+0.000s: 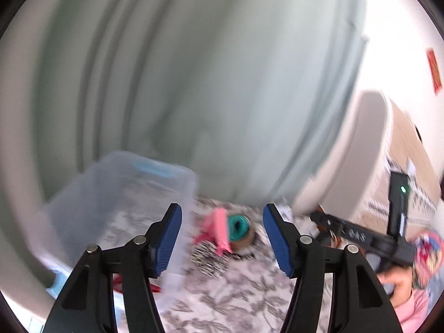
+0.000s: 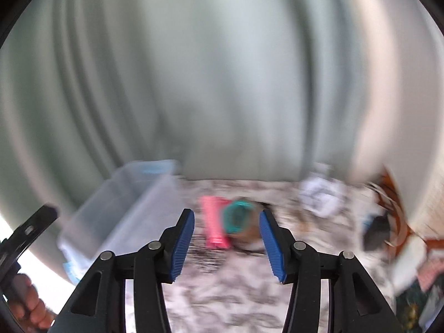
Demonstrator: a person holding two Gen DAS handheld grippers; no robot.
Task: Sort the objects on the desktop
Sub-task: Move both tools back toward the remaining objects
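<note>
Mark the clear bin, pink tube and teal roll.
clear bin (image 1: 116, 191), left wrist view, on its near side wall.
pink tube (image 2: 213, 222), right wrist view, on the middle of its body.
teal roll (image 1: 238, 227), left wrist view, on its teal top face.

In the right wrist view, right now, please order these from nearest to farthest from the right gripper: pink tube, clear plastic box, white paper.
1. Pink tube: just ahead of the right gripper.
2. Clear plastic box: left.
3. White paper: far right, though close to the box's rank.
</note>
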